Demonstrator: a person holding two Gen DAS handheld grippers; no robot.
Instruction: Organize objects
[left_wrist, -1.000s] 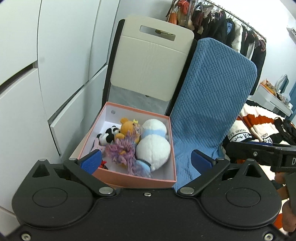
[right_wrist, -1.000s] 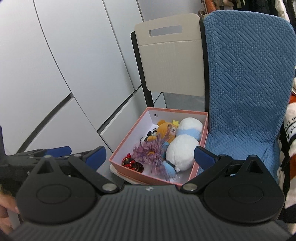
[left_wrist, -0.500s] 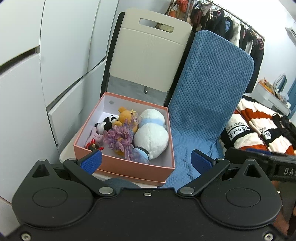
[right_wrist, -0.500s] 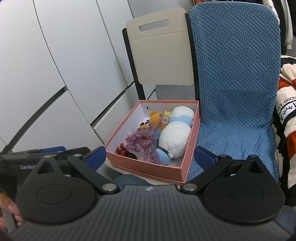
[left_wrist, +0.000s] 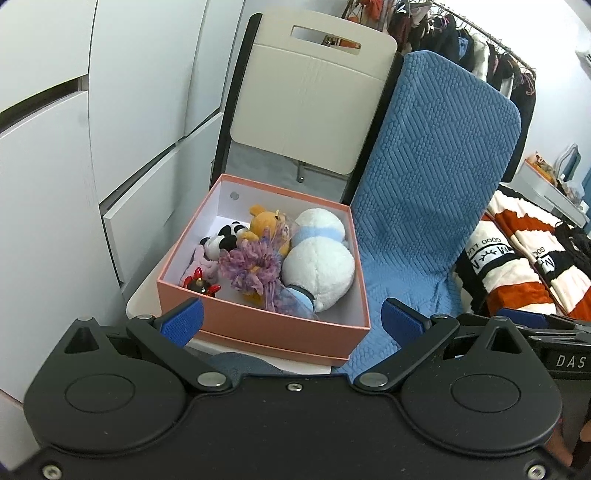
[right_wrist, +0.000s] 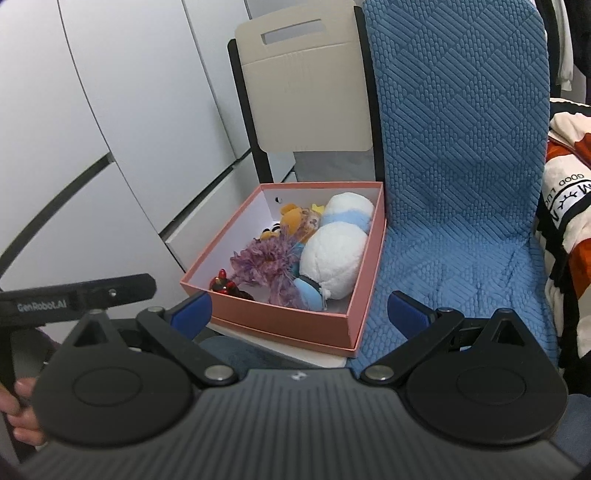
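Observation:
A pink box (left_wrist: 266, 325) (right_wrist: 284, 321) sits on a white chair seat. It holds a white and blue plush (left_wrist: 317, 262) (right_wrist: 332, 258), a purple frilly toy (left_wrist: 251, 266) (right_wrist: 266, 258), an orange bear (left_wrist: 264, 221), a panda (left_wrist: 225, 240) and a small red and black figure (left_wrist: 199, 284) (right_wrist: 223, 286). My left gripper (left_wrist: 291, 319) is open and empty, just in front of the box. My right gripper (right_wrist: 299, 314) is open and empty, also in front of the box.
A blue quilted cushion (left_wrist: 424, 206) (right_wrist: 454, 184) covers the chair on the right. The cream chair back (left_wrist: 310, 99) stands behind the box. White cabinet doors (left_wrist: 74, 147) are on the left. Striped orange clothing (left_wrist: 517, 258) lies far right, with a clothes rack (left_wrist: 461, 33) behind.
Both grippers have pulled back and up from the box, which now shows whole and farther off. The jaws stay open and empty.

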